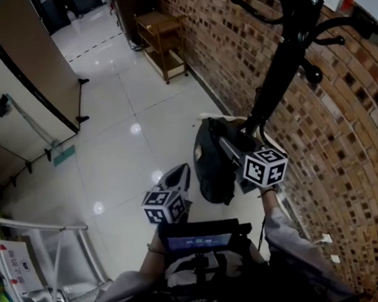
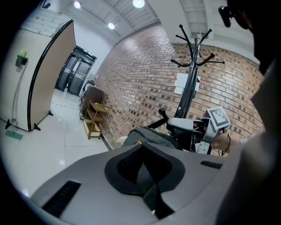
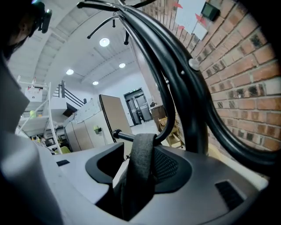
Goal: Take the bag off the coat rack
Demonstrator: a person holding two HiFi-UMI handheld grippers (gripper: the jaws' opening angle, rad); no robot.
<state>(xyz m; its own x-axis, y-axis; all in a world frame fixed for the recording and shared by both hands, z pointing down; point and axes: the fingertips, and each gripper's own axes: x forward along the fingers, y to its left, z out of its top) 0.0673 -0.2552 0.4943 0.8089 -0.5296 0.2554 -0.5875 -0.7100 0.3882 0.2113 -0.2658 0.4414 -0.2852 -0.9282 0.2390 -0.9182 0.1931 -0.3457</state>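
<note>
Two claws work at the coat rack [image 1: 280, 67]. The dark bag [image 1: 211, 168] hangs low against the rack's pole, its strap [image 3: 141, 176] looped over a lower hook [image 3: 127, 136]. The right claw [image 3: 138, 160] stands wide open with the strap between its jaws, not pinched. The left claw [image 2: 141, 169] appears closed and empty, near the bag. Recommended procedure: close the right claw firmly on the strap, then lift it up and outward past the hook's knobbed end. Steady the bag with the left claw.
</note>
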